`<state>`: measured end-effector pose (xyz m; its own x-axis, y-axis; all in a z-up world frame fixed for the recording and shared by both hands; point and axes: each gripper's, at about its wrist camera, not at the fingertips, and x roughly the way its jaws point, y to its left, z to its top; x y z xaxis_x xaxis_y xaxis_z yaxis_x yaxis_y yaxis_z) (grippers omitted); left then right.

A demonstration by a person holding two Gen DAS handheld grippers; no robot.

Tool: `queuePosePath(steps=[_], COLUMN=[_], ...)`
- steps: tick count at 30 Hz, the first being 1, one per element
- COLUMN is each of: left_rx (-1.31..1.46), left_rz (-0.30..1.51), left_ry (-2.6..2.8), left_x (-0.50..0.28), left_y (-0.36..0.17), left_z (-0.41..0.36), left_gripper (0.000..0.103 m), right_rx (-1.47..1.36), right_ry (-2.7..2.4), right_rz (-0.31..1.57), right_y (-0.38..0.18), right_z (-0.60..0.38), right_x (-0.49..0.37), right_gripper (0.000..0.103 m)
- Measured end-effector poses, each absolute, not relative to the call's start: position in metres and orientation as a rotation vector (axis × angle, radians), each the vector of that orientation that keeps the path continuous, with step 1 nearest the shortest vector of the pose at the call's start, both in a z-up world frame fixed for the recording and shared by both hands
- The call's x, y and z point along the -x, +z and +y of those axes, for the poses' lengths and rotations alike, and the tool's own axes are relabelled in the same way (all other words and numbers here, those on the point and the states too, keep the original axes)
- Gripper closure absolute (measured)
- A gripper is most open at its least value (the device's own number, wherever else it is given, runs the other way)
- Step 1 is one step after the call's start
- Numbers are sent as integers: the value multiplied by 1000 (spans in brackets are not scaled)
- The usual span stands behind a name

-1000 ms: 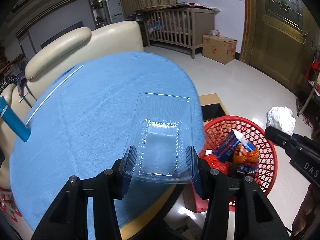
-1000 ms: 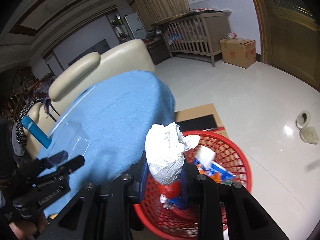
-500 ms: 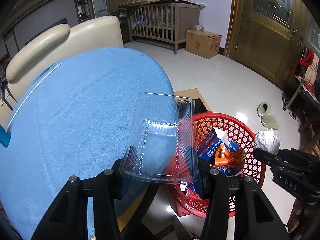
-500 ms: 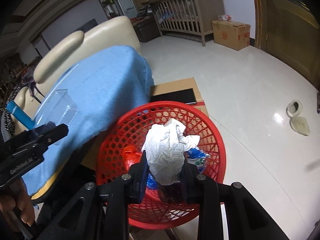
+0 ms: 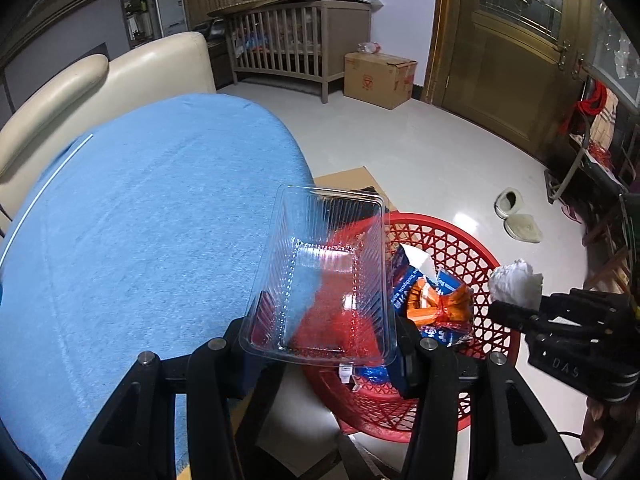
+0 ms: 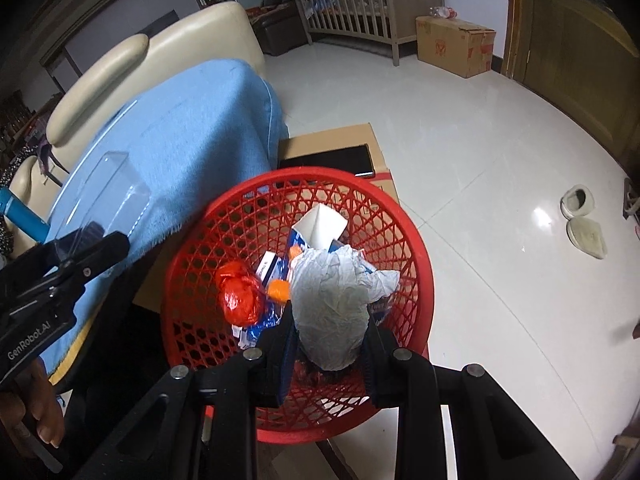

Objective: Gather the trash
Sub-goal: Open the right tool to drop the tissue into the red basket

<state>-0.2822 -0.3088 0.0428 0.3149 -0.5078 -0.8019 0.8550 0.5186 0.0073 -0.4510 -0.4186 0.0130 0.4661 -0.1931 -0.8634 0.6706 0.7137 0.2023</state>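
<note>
Jaws clamped: left on clear tray [image 5: 320,280], right on crumpled tissue [image 6: 334,304] above red basket [image 6: 416,248]; blue-clothed table [image 5: 152,216] beside.

A clear plastic tray [image 5: 320,280], ribbed and empty, sits clamped between the left gripper's [image 5: 320,344] fingers, tilted up and away from it. A crumpled white paper wad [image 6: 334,300] is pinched in the right gripper [image 6: 328,344], directly above the red mesh basket [image 6: 416,248], which holds a red bag [image 6: 240,296], a blue-and-white carton [image 6: 316,228] and orange wrappers [image 5: 440,304].
</note>
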Motion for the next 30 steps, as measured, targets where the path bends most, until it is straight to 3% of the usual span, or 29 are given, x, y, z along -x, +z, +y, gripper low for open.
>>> queuePosePath(steps=[25,27,28,29,30], left_rx=[-451,-453,-454,-455,-456], left_rz=[867,867,868,869,869], left_ry=[-973,-972,-972,-972,-971], left_x=[286,287,287,287,287], left_y=[45,45,44,44,44], left_z=[-309,-309,-310,-310,-310], left_gripper=[50,50,50,50,50], right_rx=[-680,-729,-748,-761,-757], right_ry=[-608,-593,-585,-588,-604], right_rz=[969,990,996,992,971], right_y=[2,-6,-9,-10,-8], right_z=[-419,-423,-423,-424,-423], right_x=[457,455,454,455,456], right_gripper=[71,62,38,29,29])
